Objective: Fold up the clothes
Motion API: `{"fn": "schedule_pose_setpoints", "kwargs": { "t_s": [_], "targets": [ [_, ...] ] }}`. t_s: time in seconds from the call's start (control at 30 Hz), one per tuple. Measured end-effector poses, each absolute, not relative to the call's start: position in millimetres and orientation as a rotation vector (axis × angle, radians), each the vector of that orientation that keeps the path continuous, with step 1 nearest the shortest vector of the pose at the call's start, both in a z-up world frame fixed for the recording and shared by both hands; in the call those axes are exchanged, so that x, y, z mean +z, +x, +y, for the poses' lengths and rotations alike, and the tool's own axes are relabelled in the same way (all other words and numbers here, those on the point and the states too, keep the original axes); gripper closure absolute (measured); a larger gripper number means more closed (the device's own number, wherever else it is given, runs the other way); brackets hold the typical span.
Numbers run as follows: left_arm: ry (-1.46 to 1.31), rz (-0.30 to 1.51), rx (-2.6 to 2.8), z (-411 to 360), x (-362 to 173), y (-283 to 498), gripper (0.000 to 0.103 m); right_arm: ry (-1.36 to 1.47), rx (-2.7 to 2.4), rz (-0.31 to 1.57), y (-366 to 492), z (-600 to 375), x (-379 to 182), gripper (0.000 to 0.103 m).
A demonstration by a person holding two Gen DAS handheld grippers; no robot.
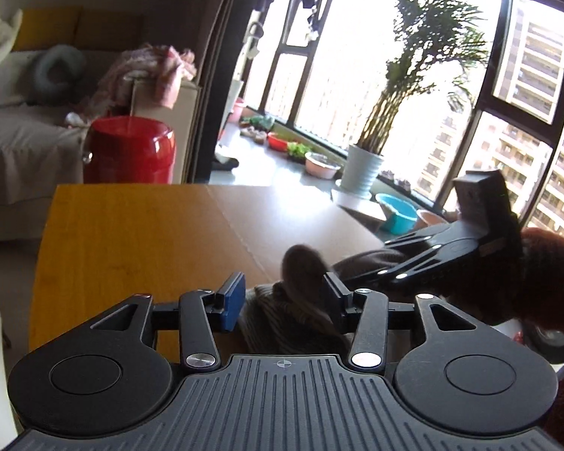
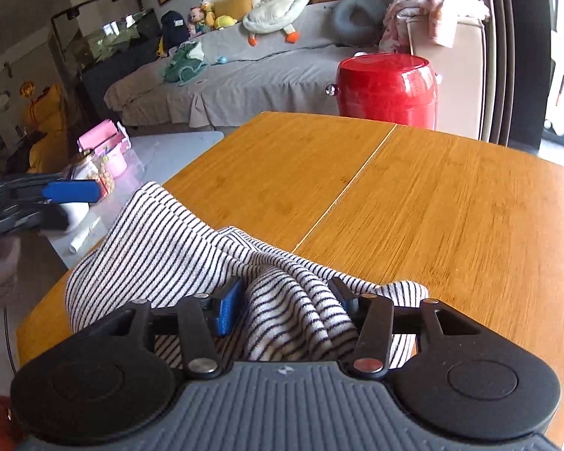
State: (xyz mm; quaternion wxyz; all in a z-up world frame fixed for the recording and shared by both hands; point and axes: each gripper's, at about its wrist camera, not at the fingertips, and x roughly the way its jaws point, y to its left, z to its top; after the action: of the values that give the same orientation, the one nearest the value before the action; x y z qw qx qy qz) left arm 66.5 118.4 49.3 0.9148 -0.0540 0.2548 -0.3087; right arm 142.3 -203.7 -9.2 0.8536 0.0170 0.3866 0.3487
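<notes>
Nearest me in the right wrist view, my right gripper (image 2: 285, 306) has its jaws partly apart with a bunched fold of the striped garment (image 2: 161, 240) between them; I cannot tell whether the pads press it. In the left wrist view, the left gripper (image 1: 282, 300) stands apart, cloth beyond it, not clamped. The garment lies crumpled at the lower left of the wooden surface (image 2: 432, 195), one edge hanging off. I judge folding barely begun: no neat fold shows, and the far surface is bare.
</notes>
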Motion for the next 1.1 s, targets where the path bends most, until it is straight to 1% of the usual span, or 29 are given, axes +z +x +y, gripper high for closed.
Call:
{"fn": "schedule_pose_setpoints", "kwargs": {
  "t_s": [0.13,0.2,0.27,0.3,0.33,0.43,0.5,0.6,0.7,0.77,0.83,0.9,0.93,1.0,1.07,1.1],
  "targets": [
    [-0.005,0.489,-0.757,82,56,47,0.038,0.158,0.730,0.843,158,-214,-20,0.053],
    [0.085,0.507,-0.761,57,44,50,0.037,0.198,0.727,0.837,159,-219,-23,0.053],
    [0.120,0.554,-0.722,42,27,64,0.038,0.181,0.691,0.785,148,-223,-13,0.053],
    [0.115,0.579,-0.693,41,21,73,0.041,0.154,0.658,0.735,140,-226,-5,0.052],
    [0.106,0.602,-0.666,40,15,82,0.039,0.091,0.601,0.655,126,-227,5,0.052],
    [-0.001,0.647,-0.647,51,10,102,0.039,-0.131,0.402,0.407,80,-225,26,0.055],
    [-0.036,0.669,-0.644,55,6,109,0.039,-0.051,0.473,0.370,62,-230,36,0.057],
    [-0.058,0.689,-0.640,57,3,118,0.036,0.051,0.574,0.463,64,-227,26,0.058],
    [-0.068,0.694,-0.627,58,1,125,0.033,0.057,0.508,0.609,93,-223,-18,0.058],
    [-0.083,0.694,-0.608,61,1,127,0.032,0.173,0.532,0.609,103,-237,-32,0.057],
    [-0.094,0.661,-0.600,70,10,118,0.033,0.189,0.526,0.606,101,-241,-28,0.057],
    [-0.104,0.629,-0.593,78,19,108,0.033,0.137,0.516,0.586,94,-238,-26,0.056],
    [-0.100,0.616,-0.601,83,21,102,0.029,0.120,0.509,0.576,89,-238,-26,0.056],
    [-0.106,0.617,-0.621,92,20,90,0.023,0.104,0.494,0.553,79,-239,-22,0.056],
    [-0.118,0.636,-0.644,99,14,79,0.023,0.137,0.496,0.521,63,-250,-14,0.050],
    [-0.110,0.647,-0.649,99,9,73,0.023,0.158,0.506,0.505,55,-256,-12,0.040]
  ]
}}
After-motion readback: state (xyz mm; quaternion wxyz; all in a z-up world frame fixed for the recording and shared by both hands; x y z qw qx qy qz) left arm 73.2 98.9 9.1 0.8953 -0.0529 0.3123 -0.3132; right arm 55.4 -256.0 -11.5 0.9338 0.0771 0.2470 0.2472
